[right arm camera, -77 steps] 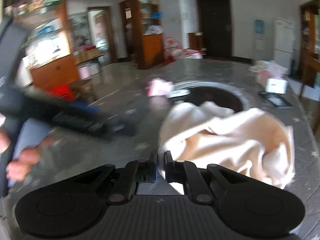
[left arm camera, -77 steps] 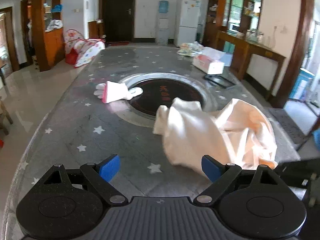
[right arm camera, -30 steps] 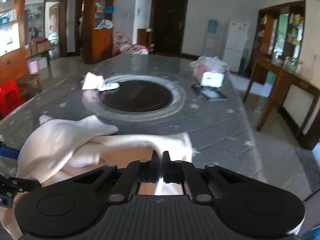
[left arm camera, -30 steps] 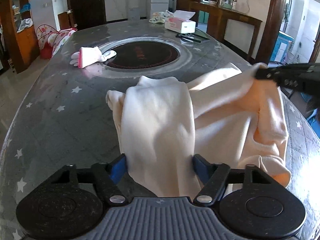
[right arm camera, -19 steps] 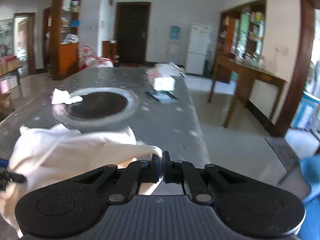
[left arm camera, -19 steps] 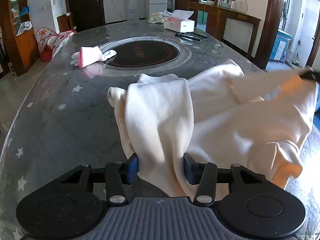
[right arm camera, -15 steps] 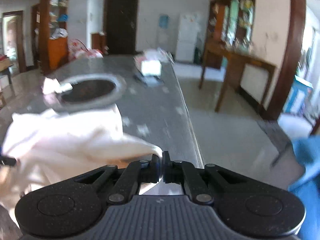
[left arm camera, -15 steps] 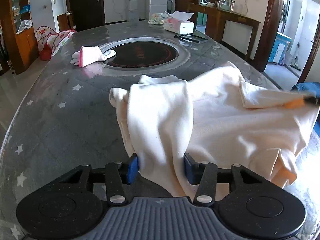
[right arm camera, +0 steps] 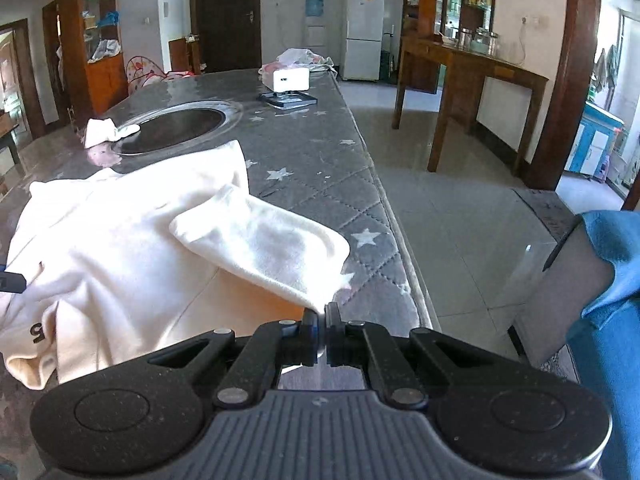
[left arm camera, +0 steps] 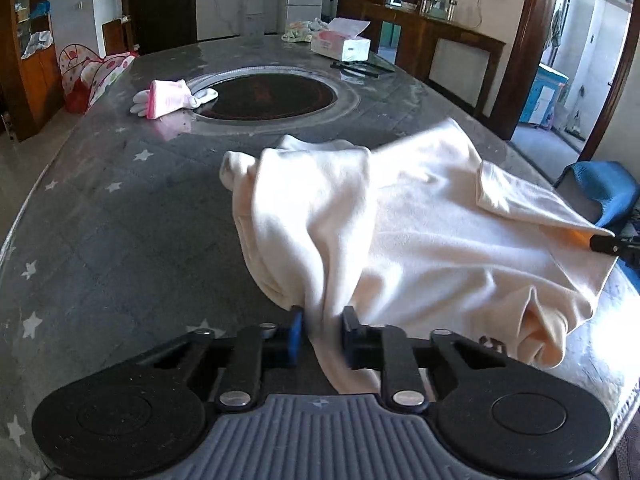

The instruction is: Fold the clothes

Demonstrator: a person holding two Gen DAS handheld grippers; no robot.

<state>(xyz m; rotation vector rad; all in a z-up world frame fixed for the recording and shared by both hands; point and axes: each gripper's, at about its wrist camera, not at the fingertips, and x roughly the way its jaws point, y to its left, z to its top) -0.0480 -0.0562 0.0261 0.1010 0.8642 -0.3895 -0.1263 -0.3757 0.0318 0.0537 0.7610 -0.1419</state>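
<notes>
A cream garment (left arm camera: 420,220) lies rumpled on the near end of the grey star-patterned table (left arm camera: 120,208). My left gripper (left arm camera: 322,334) is closing on a bunched fold of its near edge, and the pads press the cloth. In the right wrist view the same garment (right arm camera: 120,240) spreads to the left. My right gripper (right arm camera: 322,324) is shut on the tip of a sleeve (right arm camera: 264,248) stretched out toward the table's right edge. The right gripper's tip shows at the far right of the left wrist view.
A round dark hob (left arm camera: 264,96) is set in the table's middle, with a pink-and-white glove (left arm camera: 172,96) beside it. A tissue box (left arm camera: 340,46) and a flat black item stand farther back. A blue chair (left arm camera: 600,192) stands off the right edge, above bare tiled floor.
My left jaws have closed from wide onto the fold of cloth. My right gripper has pulled the sleeve out to the right, spreading the garment flatter on the table.
</notes>
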